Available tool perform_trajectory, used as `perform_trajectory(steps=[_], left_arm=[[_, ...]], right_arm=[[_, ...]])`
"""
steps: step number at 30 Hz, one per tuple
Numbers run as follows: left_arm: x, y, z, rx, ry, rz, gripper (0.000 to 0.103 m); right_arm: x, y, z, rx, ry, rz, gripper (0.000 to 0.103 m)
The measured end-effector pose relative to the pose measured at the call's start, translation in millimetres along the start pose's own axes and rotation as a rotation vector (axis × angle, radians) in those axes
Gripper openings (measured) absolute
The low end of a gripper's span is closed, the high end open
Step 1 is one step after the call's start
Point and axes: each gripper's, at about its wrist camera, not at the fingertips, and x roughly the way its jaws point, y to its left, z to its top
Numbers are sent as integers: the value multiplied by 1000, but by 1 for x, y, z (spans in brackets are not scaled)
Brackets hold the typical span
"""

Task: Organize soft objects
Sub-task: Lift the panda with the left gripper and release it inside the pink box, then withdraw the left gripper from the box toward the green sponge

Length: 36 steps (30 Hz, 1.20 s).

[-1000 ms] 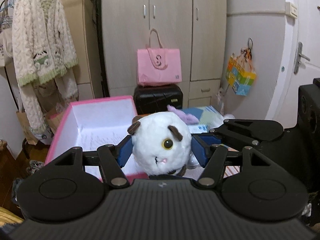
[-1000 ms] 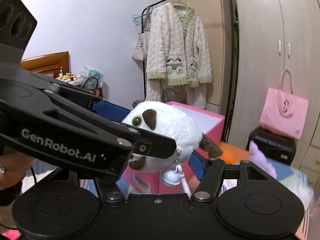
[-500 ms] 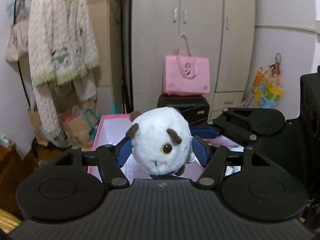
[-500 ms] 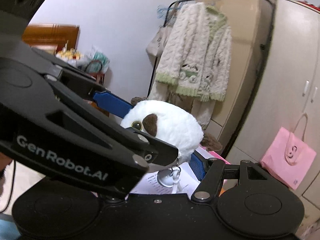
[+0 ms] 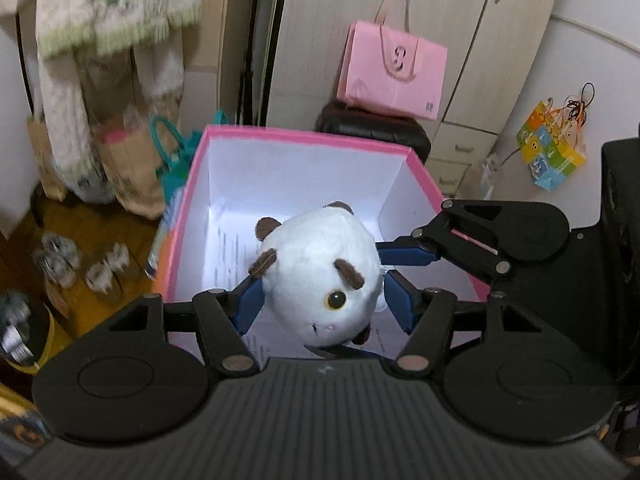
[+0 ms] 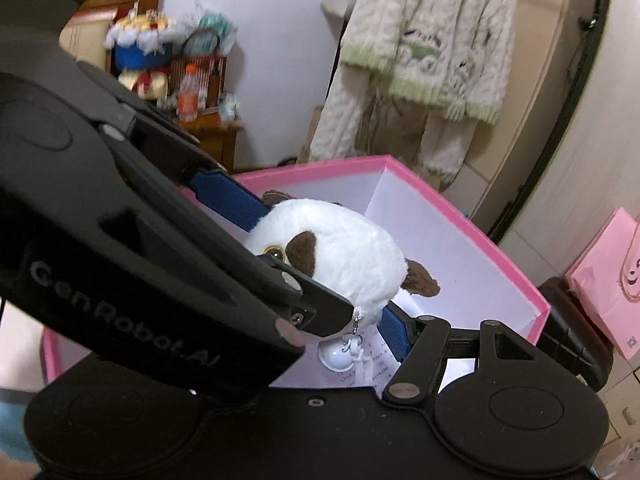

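Observation:
A round white plush toy [image 5: 316, 280] with brown ears and a yellow eye hangs over the open pink box [image 5: 304, 136]. My left gripper [image 5: 322, 286] is shut on it, a blue pad pressing each side. My right gripper [image 6: 324, 280] also grips the plush toy [image 6: 344, 256]: one of its blue fingers [image 6: 394, 334] presses the toy from below, and its other finger is hidden behind the left gripper's black arm. A small white bell [image 6: 338, 356] dangles under the toy. The pink box [image 6: 500, 264] is white inside, with a printed sheet on its bottom.
A cream cardigan [image 6: 424, 40] hangs on a rack behind the box. A pink paper bag [image 5: 392, 68] sits on a black case [image 5: 372, 132] by the wardrobe. Bags and shoes [image 5: 104, 272] lie on the floor to the left. A wooden shelf [image 6: 200, 120] holds bottles.
Both grippers have carried the toy leftward and tipped downward; the box, earlier behind and beside the toy, now lies right under it. The grip on the toy looks the same.

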Motion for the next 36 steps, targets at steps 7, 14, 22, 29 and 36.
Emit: perform_trajectory(steps=[7,14,22,29,36], left_arm=[[13,4,-3,-41,83,-64,63],[14,7,-5,-87,109,-84,67],[-21,-14,-9,13,12,9,71],[-59,-30,-15,75,-45,40,73],[-91,-51,-22,132,-83,56,75]], right_arm=[[7,3,-3,-58,131,-10,71],[1,8,-4,-110,176,-29,74],[-25,9,-10,-63,128,-30,76],[-52,16,-9,-56,88,-42,76],[-85,31,-13,-55,50,-90,77]])
